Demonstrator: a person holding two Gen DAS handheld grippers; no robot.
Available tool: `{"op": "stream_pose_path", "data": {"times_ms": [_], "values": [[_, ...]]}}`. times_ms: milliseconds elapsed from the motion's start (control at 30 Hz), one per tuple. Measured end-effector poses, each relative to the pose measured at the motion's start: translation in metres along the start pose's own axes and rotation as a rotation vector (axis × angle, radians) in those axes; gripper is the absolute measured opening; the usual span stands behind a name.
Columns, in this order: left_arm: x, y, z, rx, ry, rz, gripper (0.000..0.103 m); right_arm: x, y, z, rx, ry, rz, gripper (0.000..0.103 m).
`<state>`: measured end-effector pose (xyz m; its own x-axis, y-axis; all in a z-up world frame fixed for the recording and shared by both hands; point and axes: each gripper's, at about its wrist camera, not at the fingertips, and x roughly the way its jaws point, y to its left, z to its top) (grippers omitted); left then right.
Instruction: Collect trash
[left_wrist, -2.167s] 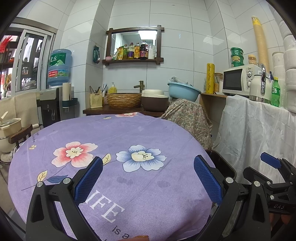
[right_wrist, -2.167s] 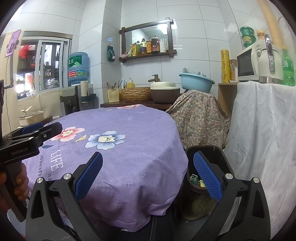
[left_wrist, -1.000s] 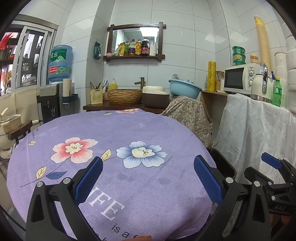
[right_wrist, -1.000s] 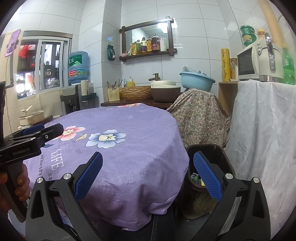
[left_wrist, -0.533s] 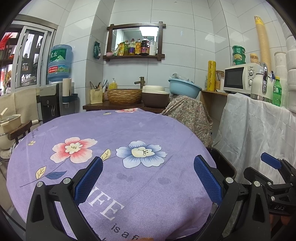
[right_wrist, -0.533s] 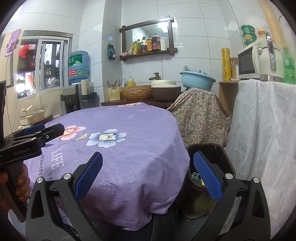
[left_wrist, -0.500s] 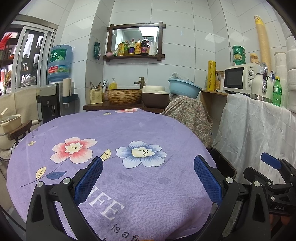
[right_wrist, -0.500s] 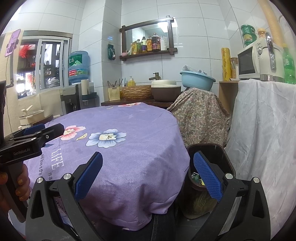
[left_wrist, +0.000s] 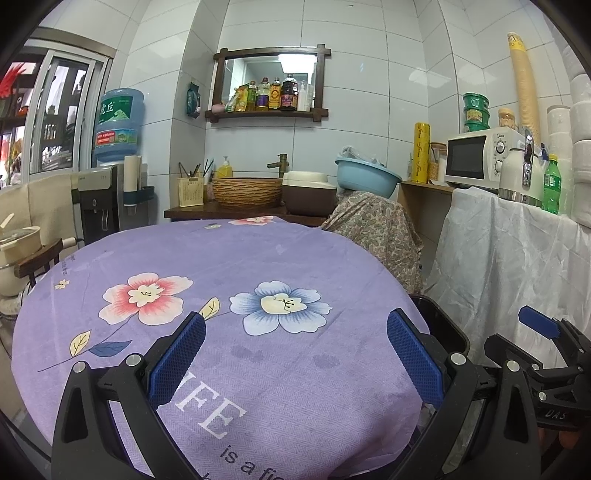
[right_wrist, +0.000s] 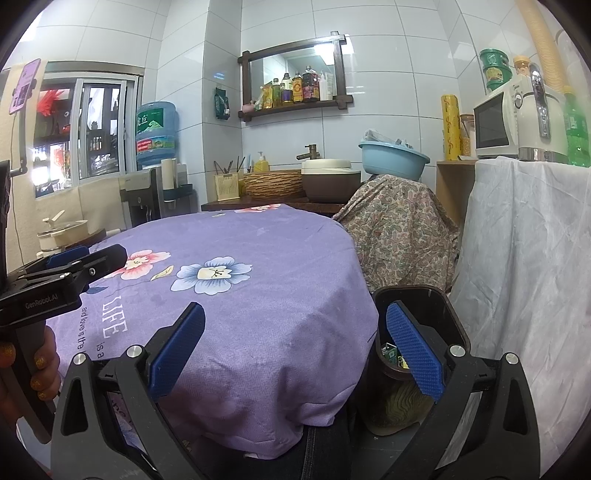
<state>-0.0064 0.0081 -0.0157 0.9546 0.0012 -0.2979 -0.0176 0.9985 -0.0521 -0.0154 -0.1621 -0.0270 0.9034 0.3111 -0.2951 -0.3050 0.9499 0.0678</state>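
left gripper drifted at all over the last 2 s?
Yes, slightly. In the left wrist view the wall mirror shelf and blue flower sit a bit lower and left than 2.2 s ago, so the left gripper tilted slightly up and right.

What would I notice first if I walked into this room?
Probably the big purple flowered tablecloth covering the round table in the middle. Beside its right edge stands a dark trash bin with scraps inside. Both the left gripper and the right gripper are open and hold nothing.
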Motion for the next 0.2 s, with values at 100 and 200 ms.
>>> {"op": "stream_pose_path", "data": {"times_ms": [100, 200], "values": [[-0.0016, -0.0008, -0.0001, 0.003, -0.005, -0.005, 0.097, -0.0001, -0.0002, -0.0004, 0.002, 0.0, 0.001, 0.097], [-0.0018, -0.0022, 0.0001, 0.006, -0.005, -0.001, 0.097, -0.0001, -0.0001, -0.0001, 0.0, 0.0, -0.001, 0.097]]}}
